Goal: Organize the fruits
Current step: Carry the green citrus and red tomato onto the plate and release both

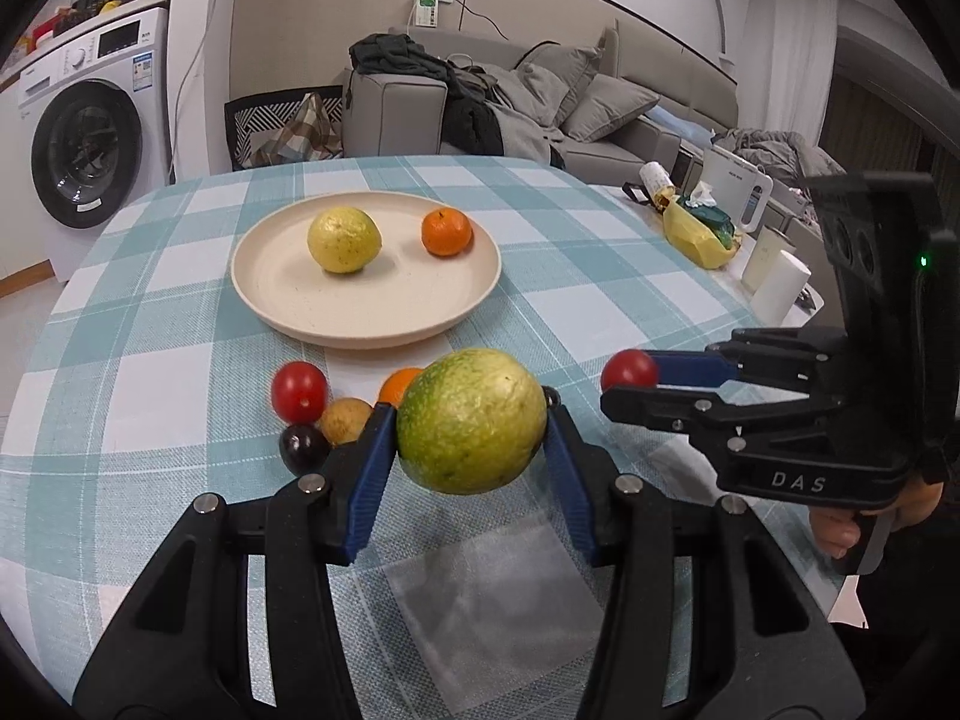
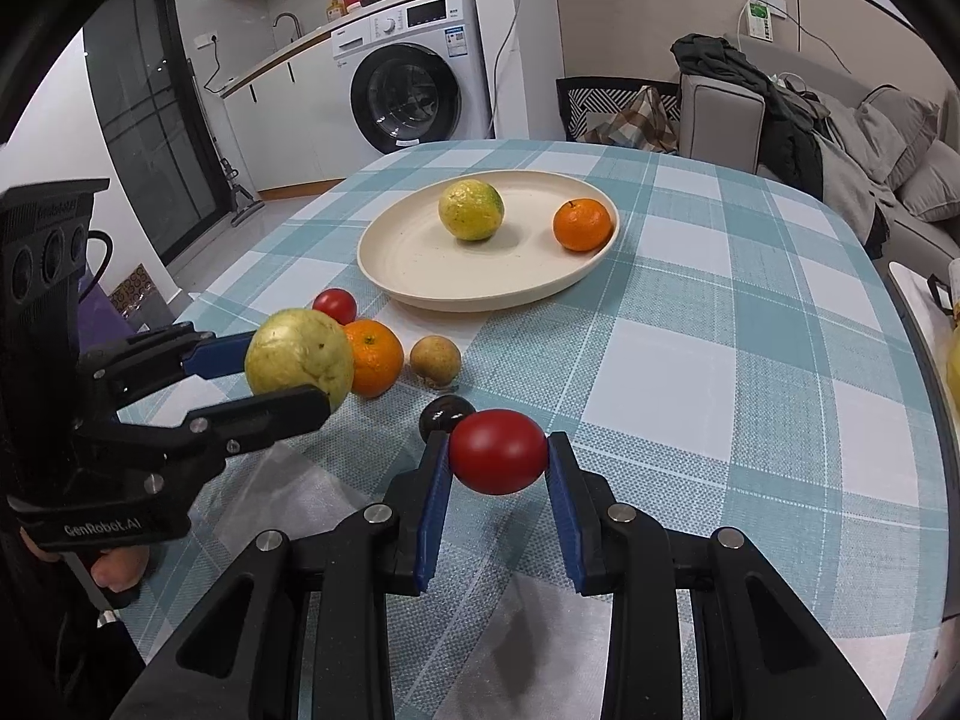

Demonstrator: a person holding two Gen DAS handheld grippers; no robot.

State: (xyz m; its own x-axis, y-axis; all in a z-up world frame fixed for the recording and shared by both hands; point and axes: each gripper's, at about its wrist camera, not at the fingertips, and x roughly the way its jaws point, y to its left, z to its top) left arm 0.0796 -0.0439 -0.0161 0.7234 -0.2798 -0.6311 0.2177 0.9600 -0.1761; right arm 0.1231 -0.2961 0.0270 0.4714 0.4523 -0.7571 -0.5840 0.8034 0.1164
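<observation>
On the checked worktop (image 1: 600, 300), the left gripper (image 1: 471, 429) clamps a green guava (image 1: 471, 420) and the right gripper (image 2: 498, 459) a red tomato (image 2: 498, 451), both lifted clear, likely bound for the plate (image 1: 366, 324).

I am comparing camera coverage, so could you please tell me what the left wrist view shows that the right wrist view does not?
Only the left wrist view shows the yellow bag and white cups on the side table. Only the right wrist view shows the dark glass door and the sink faucet. Both show the plate holding two fruits, the left gripper shut on the green guava, and the right gripper shut on the red tomato.
</observation>
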